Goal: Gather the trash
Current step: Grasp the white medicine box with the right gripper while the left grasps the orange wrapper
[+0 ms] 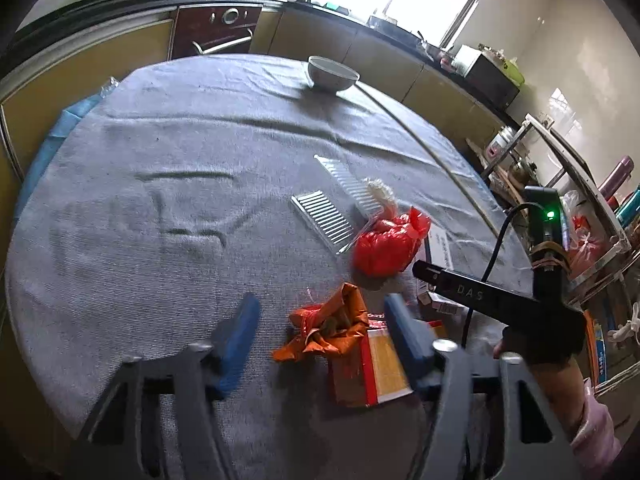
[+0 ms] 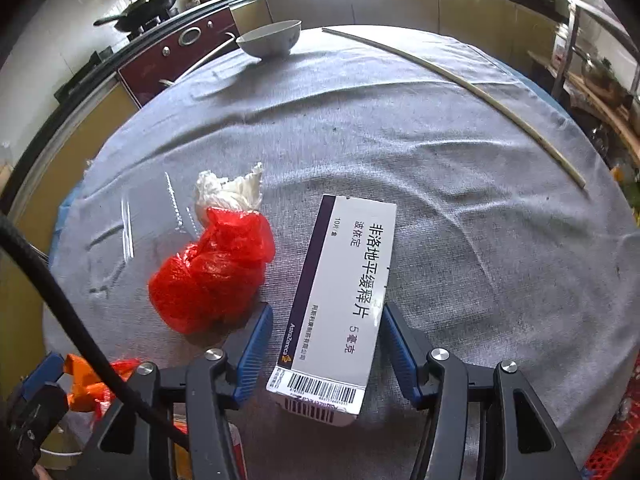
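My left gripper [image 1: 320, 320] is open over a crumpled orange wrapper [image 1: 328, 328], which lies between its blue fingers without touching the left one. A red-and-yellow box [image 1: 376, 364] lies by the right finger. A white medicine box [image 2: 340, 300] lies flat between the fingers of my right gripper [image 2: 326, 320]. Its right edge meets the right pad and cloth shows on its left, so this gripper is open. Further out on the cloth lie a red plastic bag [image 2: 212, 272], a white tissue wad [image 2: 228, 192] and clear ribbed plastic trays [image 1: 324, 216].
A grey cloth [image 1: 180, 160] covers the round table. A white bowl [image 1: 332, 74] stands at its far edge and a thin stick [image 2: 460, 80] lies along the right rim. Kitchen cabinets run behind, and a metal rack [image 1: 580, 184] stands to the right. A gloved hand [image 1: 540, 344] holds the right gripper.
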The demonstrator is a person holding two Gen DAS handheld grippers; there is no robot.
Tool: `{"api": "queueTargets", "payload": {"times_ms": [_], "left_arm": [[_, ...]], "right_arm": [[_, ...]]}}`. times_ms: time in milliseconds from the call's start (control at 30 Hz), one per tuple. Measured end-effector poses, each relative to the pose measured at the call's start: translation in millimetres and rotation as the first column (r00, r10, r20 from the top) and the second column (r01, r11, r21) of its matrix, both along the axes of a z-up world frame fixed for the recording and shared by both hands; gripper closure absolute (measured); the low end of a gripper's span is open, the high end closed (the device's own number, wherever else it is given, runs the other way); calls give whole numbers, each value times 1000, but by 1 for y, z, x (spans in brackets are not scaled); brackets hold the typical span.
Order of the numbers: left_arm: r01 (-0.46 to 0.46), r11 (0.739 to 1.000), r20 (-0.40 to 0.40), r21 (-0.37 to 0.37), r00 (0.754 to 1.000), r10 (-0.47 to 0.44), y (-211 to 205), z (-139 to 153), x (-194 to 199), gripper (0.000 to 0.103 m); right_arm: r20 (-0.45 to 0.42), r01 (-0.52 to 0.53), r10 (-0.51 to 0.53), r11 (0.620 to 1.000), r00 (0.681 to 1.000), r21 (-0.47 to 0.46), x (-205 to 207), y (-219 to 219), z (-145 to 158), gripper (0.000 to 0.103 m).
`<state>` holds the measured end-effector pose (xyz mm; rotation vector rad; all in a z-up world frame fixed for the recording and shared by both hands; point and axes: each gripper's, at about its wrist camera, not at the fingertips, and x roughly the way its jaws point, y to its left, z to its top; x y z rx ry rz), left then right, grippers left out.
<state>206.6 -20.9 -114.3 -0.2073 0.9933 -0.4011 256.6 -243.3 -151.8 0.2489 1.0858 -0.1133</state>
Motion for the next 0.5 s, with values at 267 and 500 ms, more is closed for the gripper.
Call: {"api": "queueTargets", "payload": {"times_ms": [267,500], "left_arm": [[-8,1000,-42,-23,999,7,7,-13,9,78],[-54,998,-25,-41,998,53,21,-11,8,81]], "right_arm": [[16,-54,56,992,998,-112,-4,12,-1,51],[68,-48,55,993,996,-104,-21,2,8,52]]}}
